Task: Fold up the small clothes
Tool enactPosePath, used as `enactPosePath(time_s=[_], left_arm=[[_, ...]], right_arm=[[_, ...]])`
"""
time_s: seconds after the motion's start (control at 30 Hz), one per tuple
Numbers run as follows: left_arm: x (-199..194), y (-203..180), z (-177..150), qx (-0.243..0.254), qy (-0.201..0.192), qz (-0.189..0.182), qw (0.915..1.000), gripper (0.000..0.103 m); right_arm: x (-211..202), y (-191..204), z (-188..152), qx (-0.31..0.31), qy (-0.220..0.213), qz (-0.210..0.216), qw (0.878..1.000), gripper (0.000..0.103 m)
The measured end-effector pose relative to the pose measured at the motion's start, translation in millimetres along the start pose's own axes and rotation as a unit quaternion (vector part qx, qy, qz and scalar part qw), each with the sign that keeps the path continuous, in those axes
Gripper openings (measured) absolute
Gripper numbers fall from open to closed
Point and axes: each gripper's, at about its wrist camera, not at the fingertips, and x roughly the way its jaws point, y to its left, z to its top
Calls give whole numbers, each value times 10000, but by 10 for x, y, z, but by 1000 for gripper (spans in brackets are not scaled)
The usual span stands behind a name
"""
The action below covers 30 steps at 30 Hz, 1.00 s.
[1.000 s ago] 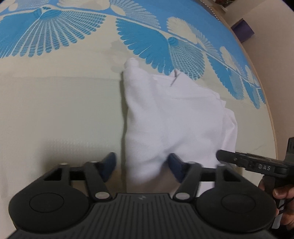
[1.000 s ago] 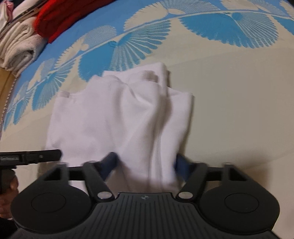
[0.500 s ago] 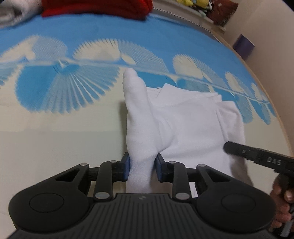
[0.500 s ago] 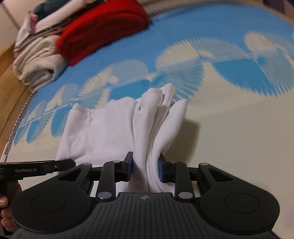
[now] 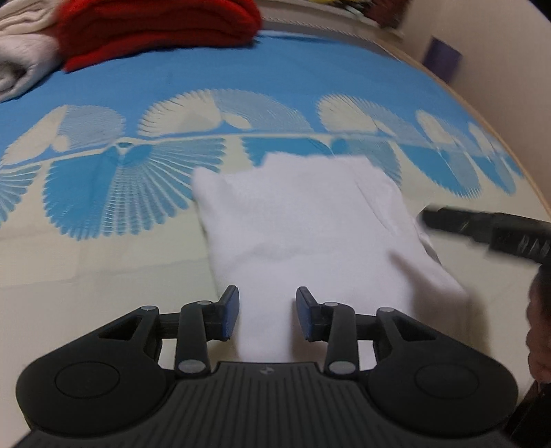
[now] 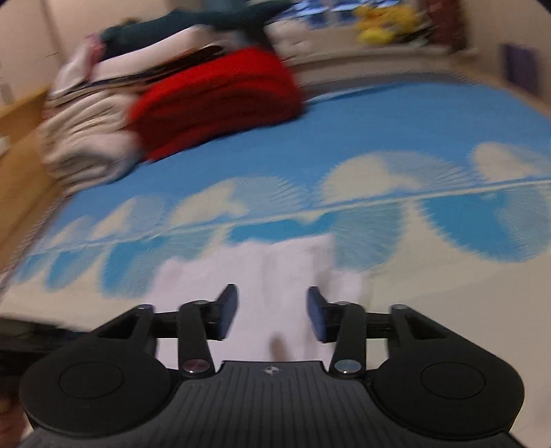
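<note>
A small white garment [image 5: 310, 220] lies folded flat on the blue and cream patterned bedspread [image 5: 103, 220]. My left gripper [image 5: 267, 312] is open, its blue pads on either side of the garment's near edge without gripping it. My right gripper [image 6: 272, 310] is open too, over the near edge of the same white garment [image 6: 275, 272]; this view is blurred. The right gripper's black finger [image 5: 482, 227] shows at the garment's right side in the left wrist view.
A red folded blanket [image 6: 220, 100] and a stack of cream and white linens [image 6: 86, 138] lie at the far side of the bed. Yellow soft toys [image 6: 385, 20] sit on a ledge behind. A purple box [image 5: 442, 63] stands by the wall at right.
Both grippers were shut on raised folds of the white garment half a second ago. Both have opened and let go, and the garment now lies flat and folded.
</note>
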Motion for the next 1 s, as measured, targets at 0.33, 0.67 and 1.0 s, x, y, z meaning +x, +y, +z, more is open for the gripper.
enactPosePath(time_s=[0.33, 0.67, 1.0], left_arm=[[-62, -199, -182, 338, 199, 89, 9992, 56], [-112, -441, -422, 1254, 300, 939, 9872, 63], [-1494, -812, -635, 653, -1289, 1253, 9815, 86]], right_arm=[[247, 39, -135, -568, 899, -792, 9912, 51], [-97, 108, -167, -657, 879, -1075, 9881, 51], [-1492, 539, -232, -530, -1142, -1043, 9866, 86]])
